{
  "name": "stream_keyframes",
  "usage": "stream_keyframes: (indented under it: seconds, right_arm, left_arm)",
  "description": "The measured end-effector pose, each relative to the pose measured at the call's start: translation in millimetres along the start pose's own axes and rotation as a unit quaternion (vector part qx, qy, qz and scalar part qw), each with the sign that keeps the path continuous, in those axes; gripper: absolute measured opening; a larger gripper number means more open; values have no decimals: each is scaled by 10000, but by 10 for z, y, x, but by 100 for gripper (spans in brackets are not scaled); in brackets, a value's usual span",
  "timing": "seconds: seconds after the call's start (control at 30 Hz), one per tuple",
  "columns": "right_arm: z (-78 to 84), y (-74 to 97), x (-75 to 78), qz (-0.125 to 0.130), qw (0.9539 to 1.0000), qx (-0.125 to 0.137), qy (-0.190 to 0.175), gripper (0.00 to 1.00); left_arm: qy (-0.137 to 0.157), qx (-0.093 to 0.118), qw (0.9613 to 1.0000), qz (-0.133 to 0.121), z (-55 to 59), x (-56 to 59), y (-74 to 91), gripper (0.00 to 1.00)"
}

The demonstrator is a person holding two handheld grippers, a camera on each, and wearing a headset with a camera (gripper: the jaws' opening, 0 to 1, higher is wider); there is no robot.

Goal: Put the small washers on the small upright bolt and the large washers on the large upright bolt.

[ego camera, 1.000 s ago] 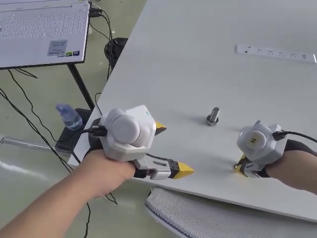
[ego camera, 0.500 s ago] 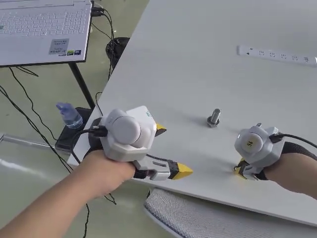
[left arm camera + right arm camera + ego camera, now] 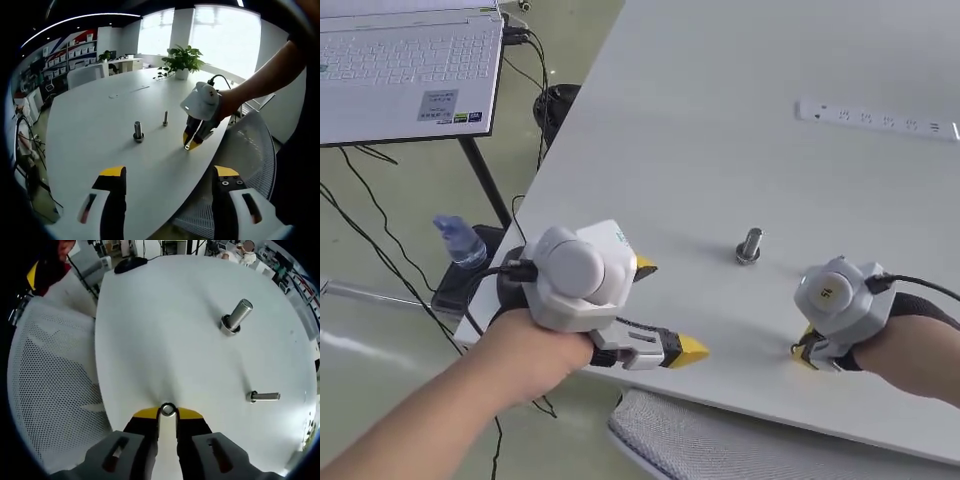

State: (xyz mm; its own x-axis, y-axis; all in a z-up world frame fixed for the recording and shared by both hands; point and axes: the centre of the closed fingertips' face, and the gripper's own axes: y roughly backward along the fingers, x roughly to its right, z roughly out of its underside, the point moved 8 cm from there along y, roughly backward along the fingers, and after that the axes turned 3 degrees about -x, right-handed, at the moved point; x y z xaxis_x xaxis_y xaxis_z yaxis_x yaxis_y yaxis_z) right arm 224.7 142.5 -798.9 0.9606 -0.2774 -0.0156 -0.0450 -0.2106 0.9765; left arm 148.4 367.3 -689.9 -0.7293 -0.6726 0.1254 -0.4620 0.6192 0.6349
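Pinching a washer [image 3: 168, 410] at the very tips of the right gripper [image 3: 168, 416], fingers closed on its rim, flat to the table [image 3: 165, 315] with the hole left clear, presumably for dropping straight over a shank. Looks like a small one against the bolt heads, but flagging that as a judgement. Hanging low at the near table edge, just in from the mesh chair [image 3: 50, 370]; cannot tell whether touching the surface or just off it. Standing ahead of the right gripper: large bolt [image 3: 234, 315] on its head, thread up, and small bolt [image 3: 264, 397] likewise, nearer and off to one side. Well apart from each other, so little chance of mixing targets. Cannot tell whether anything already sits at either base, so calling this the carry step without guessing at the count. Parking the left gripper [image 3: 170, 175] back at the table edge, fingers spread wide with nothing between, probably to keep out of the right one's path. Next, by judgement: rising above the small bolt's tip, centring the hole, letting go. Risks: thin grip on the rim, easy to tilt the ring and hang it on the thread, or to knock over a free-standing bolt.
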Motion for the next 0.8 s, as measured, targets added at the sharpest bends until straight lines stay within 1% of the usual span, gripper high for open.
stream_keyframes:
  seconds: [0.3,0.47,0.53,0.6,0.8]
  right_arm:
    - [-5,107,93,-17,9999,20,-155,13]
    - [8,177,161,30,9998,21,-187,12]
    - [31,195,192,16,9997,-11,-262,12]
    - [46,215,222,52,9997,-22,-235,12]
    - [95,293,326,96,9994,10,-331,12]
  left_arm:
    - [-11,-23,10000,-29,-6,8,-9,69]
    - [-11,-10,10000,-46,-20,10,-13,69]
    - [-10,3,10000,-54,-30,16,-15,69]
    - [-28,0,10000,-59,-34,19,-20,69]
    - [-5,28,10000,-84,-53,17,-30,69]
